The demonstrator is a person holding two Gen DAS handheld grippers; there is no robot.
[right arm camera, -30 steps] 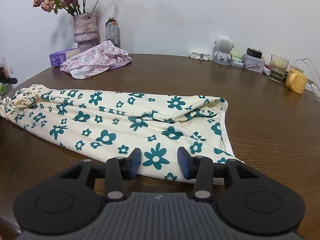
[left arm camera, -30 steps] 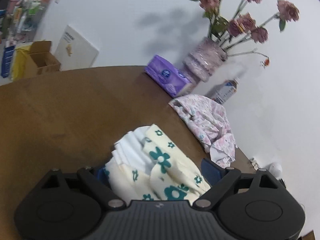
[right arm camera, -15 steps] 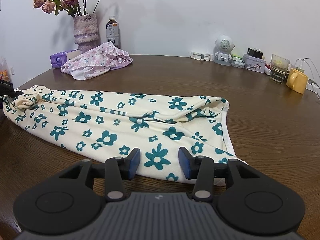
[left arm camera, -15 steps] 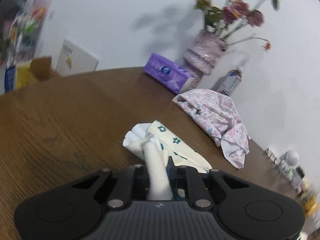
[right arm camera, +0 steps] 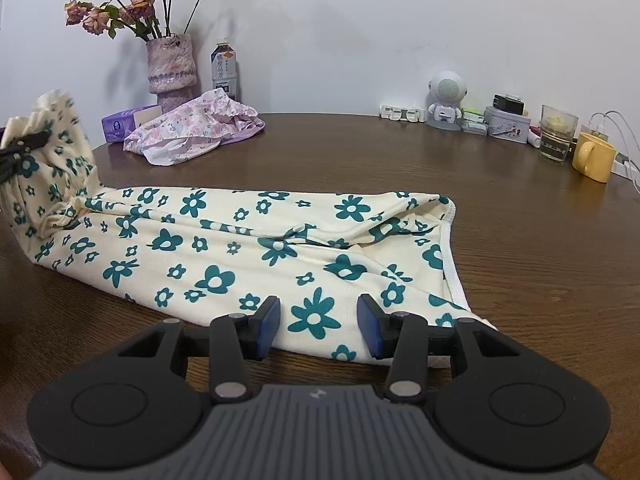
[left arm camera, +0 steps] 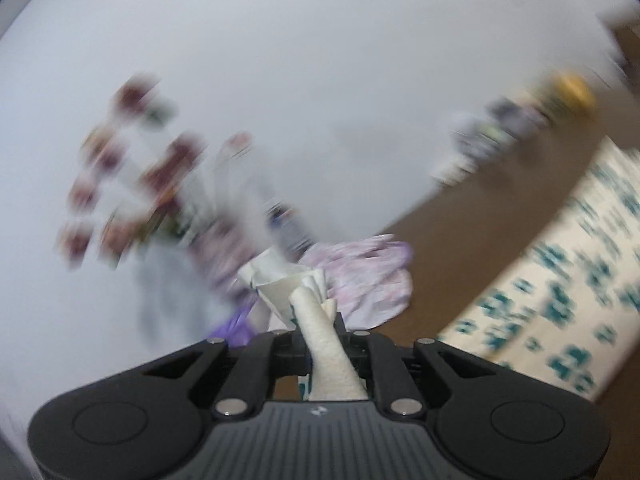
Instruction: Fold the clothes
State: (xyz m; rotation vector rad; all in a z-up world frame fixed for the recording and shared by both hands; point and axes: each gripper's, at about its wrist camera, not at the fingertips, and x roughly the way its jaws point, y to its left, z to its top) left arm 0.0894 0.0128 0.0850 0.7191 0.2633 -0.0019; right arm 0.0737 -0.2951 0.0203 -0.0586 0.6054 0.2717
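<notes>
The left gripper has lifted and rolled, its jaws having just closed on one end of the flowered garment, now raised off the table. The right gripper hovers half-open over the flat end.

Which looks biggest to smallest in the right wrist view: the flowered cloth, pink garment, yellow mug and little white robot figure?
1. Flowered cloth, by far.
2. Pink garment.
3 and 4. Yellow mug and white robot figure look much alike, too close to rank.
</notes>
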